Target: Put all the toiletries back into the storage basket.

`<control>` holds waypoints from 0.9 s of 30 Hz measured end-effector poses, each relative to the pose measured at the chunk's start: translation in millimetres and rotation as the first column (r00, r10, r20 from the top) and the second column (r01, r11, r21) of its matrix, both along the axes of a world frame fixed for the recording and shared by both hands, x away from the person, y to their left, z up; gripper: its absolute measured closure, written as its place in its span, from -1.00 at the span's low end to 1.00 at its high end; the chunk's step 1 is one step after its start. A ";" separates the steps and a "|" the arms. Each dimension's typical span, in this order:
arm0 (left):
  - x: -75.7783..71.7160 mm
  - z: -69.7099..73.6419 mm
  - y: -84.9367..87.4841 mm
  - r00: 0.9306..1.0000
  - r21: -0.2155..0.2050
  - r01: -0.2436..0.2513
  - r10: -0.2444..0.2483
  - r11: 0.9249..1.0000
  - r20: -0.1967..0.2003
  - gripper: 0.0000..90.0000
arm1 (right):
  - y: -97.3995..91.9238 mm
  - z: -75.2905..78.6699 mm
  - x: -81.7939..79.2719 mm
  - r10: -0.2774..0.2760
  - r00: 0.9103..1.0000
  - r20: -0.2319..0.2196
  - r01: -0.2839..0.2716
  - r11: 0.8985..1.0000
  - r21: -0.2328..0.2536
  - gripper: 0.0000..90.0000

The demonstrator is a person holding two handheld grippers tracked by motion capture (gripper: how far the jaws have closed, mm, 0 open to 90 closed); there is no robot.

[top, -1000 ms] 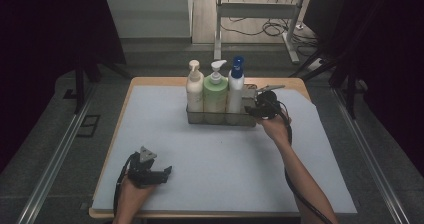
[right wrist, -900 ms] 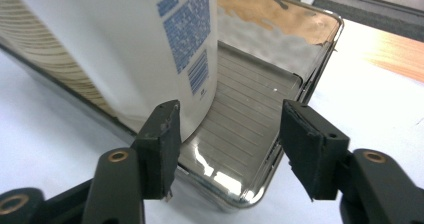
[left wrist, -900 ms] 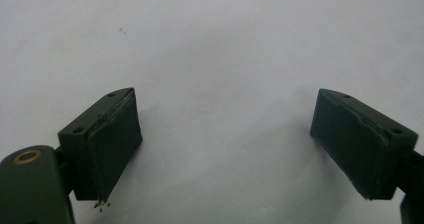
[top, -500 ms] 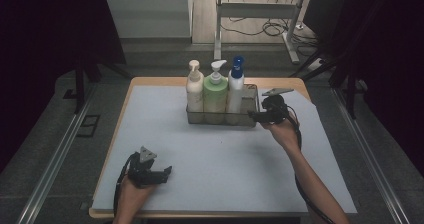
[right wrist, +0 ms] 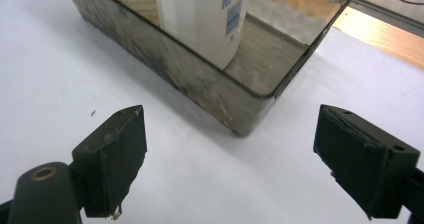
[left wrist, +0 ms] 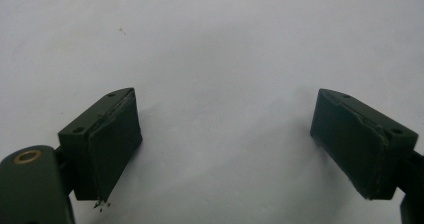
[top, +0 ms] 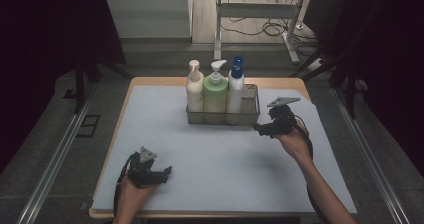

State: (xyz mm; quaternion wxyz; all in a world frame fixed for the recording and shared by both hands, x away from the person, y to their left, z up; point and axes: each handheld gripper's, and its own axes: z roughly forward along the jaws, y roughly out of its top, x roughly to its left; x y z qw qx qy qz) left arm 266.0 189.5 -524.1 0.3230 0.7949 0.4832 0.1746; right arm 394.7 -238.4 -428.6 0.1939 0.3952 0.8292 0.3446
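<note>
Near the worktop's (top: 150, 109) far edge, the caddy (top: 250, 115) holds three bottles upright, the white blue-capped bottle (top: 235, 86) rightmost, while the right tongs (top: 261, 130), just opened wide and empty, sit beside it, left tongs (top: 165, 172) wide too.

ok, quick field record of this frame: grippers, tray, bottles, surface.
left gripper: open, nothing between the jaws, low over the mat near the front edge
right gripper: open, jaws have just been opening, nothing between them, just off the tray's right front corner
tray: clear-walled, at the back of the mat, right end bare
bottles: three pump bottles upright in the tray; cream bottle left, green bottle middle, white bottle with blue pump right
mat: pale, covers the wooden table
</note>
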 end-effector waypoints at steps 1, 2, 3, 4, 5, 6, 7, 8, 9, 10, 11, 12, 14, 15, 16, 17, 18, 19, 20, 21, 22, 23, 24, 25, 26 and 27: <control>0.0 0.0 0.0 1.000 0.000 0.000 0.000 1.000 0.000 -0.73 | -1.3 -0.1 -2.4 0.007 1.000 -0.001 -0.007 1.000 -0.004 -0.72; 0.0 0.0 0.0 1.000 0.000 0.000 0.000 1.000 0.000 -0.73 | -2.6 0.0 -4.7 0.017 1.000 -0.004 -0.017 1.000 -0.010 -0.74; 0.0 0.0 0.0 1.000 0.000 0.000 0.000 1.000 0.000 -0.73 | -3.7 0.0 -7.2 0.024 1.000 -0.006 -0.024 1.000 -0.015 -0.77; 0.0 0.0 0.0 1.000 0.000 0.000 0.000 1.000 0.000 -0.73 | -4.7 0.1 -9.6 0.031 0.999 -0.004 -0.032 0.999 -0.021 -0.80; 0.0 0.0 0.0 1.000 0.000 0.000 0.000 1.000 0.000 -0.73 | -5.9 0.2 -12.1 0.037 0.999 -0.003 -0.037 0.999 -0.030 -0.82; 0.0 0.0 0.0 1.000 0.000 0.000 0.000 1.000 0.000 -0.73 | -6.4 0.2 -14.8 0.034 0.999 -0.001 -0.034 0.999 -0.037 -0.84; 0.0 0.0 -0.1 1.000 0.000 0.000 0.000 1.000 0.000 -0.73 | -7.6 0.3 -17.2 0.040 0.999 -0.003 -0.040 0.998 -0.044 -0.86; 0.0 0.0 -0.1 1.000 0.000 0.000 0.000 1.000 0.000 -0.73 | -8.6 0.1 -19.5 0.042 0.999 -0.004 -0.042 0.998 -0.050 -0.90; -0.1 0.0 -0.1 1.000 0.000 0.000 0.000 1.000 0.000 -0.73 | -9.5 0.0 -21.9 0.044 0.999 -0.005 -0.044 0.997 -0.060 -0.92; -0.1 0.0 -0.1 1.000 0.000 0.000 0.000 1.000 0.001 -0.73 | -10.6 -0.5 -24.3 0.047 0.999 -0.002 -0.047 0.997 -0.065 -0.96; -0.1 0.0 -0.1 1.000 0.000 0.000 0.000 1.000 0.001 -0.73 | -11.3 -1.2 -26.6 0.049 0.999 0.003 -0.049 0.997 -0.063 -0.99; -0.1 0.0 -0.1 1.000 0.000 0.000 0.000 1.000 0.001 -0.73 | -12.3 -1.8 -28.8 0.051 0.999 0.000 -0.051 0.997 -0.062 -1.00; -0.1 0.0 0.0 1.000 0.001 0.000 0.000 1.000 0.001 -0.73 | -14.9 -2.9 -33.1 0.054 0.999 -0.009 -0.054 0.997 -0.048 -1.00; -0.1 0.0 -0.1 1.000 0.000 -0.001 0.001 1.000 0.000 -0.73 | -16.2 -3.6 -35.3 0.056 0.998 -0.011 -0.056 0.997 -0.045 -1.00; -0.1 0.0 -0.1 1.000 0.000 0.000 0.000 1.000 0.001 -0.73 | -17.5 -4.5 -37.6 0.056 0.998 -0.012 -0.056 0.997 -0.044 -1.00; -0.1 0.0 -0.1 1.000 0.000 -0.001 0.001 1.000 0.000 -0.73 | -18.8 -5.6 -39.9 0.056 0.998 -0.015 -0.057 0.997 -0.043 -1.00; -0.1 0.0 -0.1 1.000 0.000 -0.001 0.001 1.000 0.000 -0.73 | -20.2 -6.7 -42.1 0.059 0.998 -0.019 -0.060 0.997 -0.042 -1.00; -0.1 0.0 -0.1 1.000 0.000 -0.001 0.001 1.000 0.000 -0.73 | -21.5 -8.0 -44.5 0.059 0.998 -0.025 -0.060 0.997 -0.041 -1.00; -0.1 0.0 -0.1 1.000 0.000 -0.001 0.001 1.000 0.000 -0.73 | -23.1 -9.5 -46.7 0.062 0.998 -0.026 -0.063 0.997 -0.044 -1.00; -0.1 0.0 -0.1 1.000 0.000 -0.001 0.001 1.000 0.000 -0.73 | -24.3 -11.2 -49.1 0.064 0.998 -0.030 -0.065 0.997 -0.045 -1.00; -0.1 -0.1 -0.2 1.000 0.000 -0.001 0.001 1.000 0.001 -0.73 | -25.4 -13.0 -51.7 0.066 0.997 -0.035 -0.067 0.997 -0.046 -1.00; -0.1 0.0 -0.1 1.000 0.000 -0.001 0.001 1.000 0.000 -0.73 | -26.6 -14.9 -54.1 0.066 0.997 -0.037 -0.068 0.997 -0.045 -1.00; -0.1 0.0 -0.2 1.000 0.000 -0.001 0.001 1.000 0.000 -0.73 | -27.7 -16.9 -56.5 0.067 0.997 -0.039 -0.069 0.997 -0.046 -1.00; -0.1 0.0 -0.1 1.000 0.000 -0.001 0.001 1.000 0.000 -0.73 | -29.0 -18.9 -59.0 0.068 0.997 -0.041 -0.070 0.997 -0.045 -1.00; -0.1 0.0 -0.2 1.000 -0.001 -0.001 0.001 1.000 0.000 -0.73 | -30.4 -20.8 -61.5 0.070 0.997 -0.040 -0.072 0.996 -0.045 -1.00; -0.1 0.0 -0.2 1.000 0.000 -0.001 0.001 1.000 0.000 -0.73 | -31.5 -22.9 -64.0 0.071 0.997 -0.040 -0.073 0.996 -0.043 -1.00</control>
